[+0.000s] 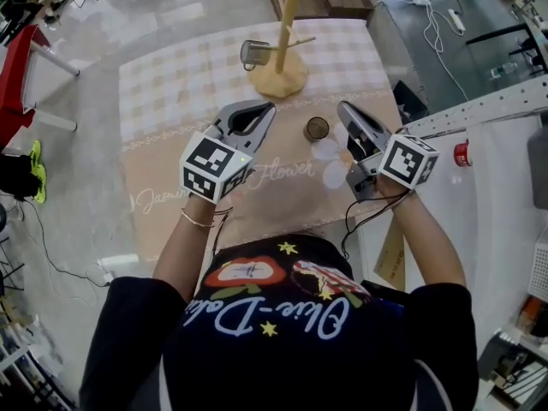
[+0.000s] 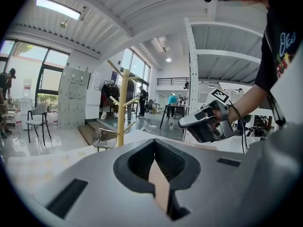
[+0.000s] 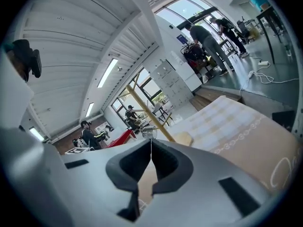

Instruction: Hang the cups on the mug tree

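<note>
**While both tools hang shut, one cup sits on the mug tree**

Where the person stands at the near edge of the cloth-covered bench [image 1: 163, 101], each hand carries one tool above the near half of it.

Left tool [image 1: 264, 108]: the jaws are pressed together at the tips with nothing between them, and it points toward the mug tree [image 1: 286, 24].

Right tool [image 1: 344, 108]: the jaws are likewise closed and empty. It is held just right of a dark-rimmed cup [image 1: 318, 128], which stands upright on the bench between the two tools, touching neither.

The mug tree is wooden and stands upright on a rounded base at the far middle of the bench. A glass cup [image 1: 253, 54] hangs on a low peg on the tree's left side, lying sideways with its mouth turned away from the trunk.

Two pale round shapes [image 1: 326, 150] lie just below the dark-rimmed cup, close beside the right tool. They are see-through and may be further cups, but they are too faint to tell for certain.
</note>
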Tool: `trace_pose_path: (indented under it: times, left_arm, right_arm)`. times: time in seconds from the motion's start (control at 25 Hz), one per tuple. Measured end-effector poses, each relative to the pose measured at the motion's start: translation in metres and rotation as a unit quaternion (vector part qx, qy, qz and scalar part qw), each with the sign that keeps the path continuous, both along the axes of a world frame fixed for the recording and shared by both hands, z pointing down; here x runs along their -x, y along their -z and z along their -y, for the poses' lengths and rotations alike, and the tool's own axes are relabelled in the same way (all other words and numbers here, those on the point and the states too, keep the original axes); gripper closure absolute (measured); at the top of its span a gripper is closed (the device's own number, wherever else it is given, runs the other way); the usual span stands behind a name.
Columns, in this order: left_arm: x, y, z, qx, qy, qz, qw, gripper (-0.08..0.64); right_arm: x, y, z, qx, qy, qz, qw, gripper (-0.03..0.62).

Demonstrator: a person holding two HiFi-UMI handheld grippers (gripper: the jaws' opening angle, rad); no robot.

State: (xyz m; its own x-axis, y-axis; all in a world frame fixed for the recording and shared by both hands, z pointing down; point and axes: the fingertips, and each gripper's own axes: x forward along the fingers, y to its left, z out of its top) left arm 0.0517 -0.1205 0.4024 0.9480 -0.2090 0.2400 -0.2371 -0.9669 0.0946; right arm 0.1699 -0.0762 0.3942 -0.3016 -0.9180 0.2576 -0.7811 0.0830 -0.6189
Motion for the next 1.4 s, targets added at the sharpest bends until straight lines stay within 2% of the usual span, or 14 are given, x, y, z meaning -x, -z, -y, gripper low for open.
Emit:
trace_pose_path:
  times: [0.4, 0.64, 1.04, 1.28, 1.4]
  left_arm:
    - [0.005, -0.002, -0.019, -0.003, -0.048, -0.013, 0.9987, 0.551]
    - [0.014, -0.004, -0.029, -0.003, -0.054, -0.006, 0.9985, 0.551]
    - [0.021, -0.007, -0.03, -0.003, -0.006, -0.004, 1.0, 0.551]
    - [0.01, -0.011, -0.036, 0.0, 0.031, 0.0, 0.9995, 0.551]
    - [0.002, -0.01, -0.042, -0.001, 0.038, -0.005, 0.9993, 0.551]
  right_arm:
    - [0.001, -0.004, -0.04, -0.001, -0.056, -0.006, 0.998, 0.581]
    - [0.008, -0.007, -0.049, 0.004, -0.067, -0.005, 0.998, 0.581]
    - [0.0, -0.013, -0.036, 0.002, -0.02, -0.017, 1.0, 0.581]
    - [0.005, -0.021, -0.029, 0.006, 0.063, -0.039, 0.997, 0.581]
    - [0.002, -0.026, -0.026, 0.008, 0.09, -0.037, 0.995, 0.581]
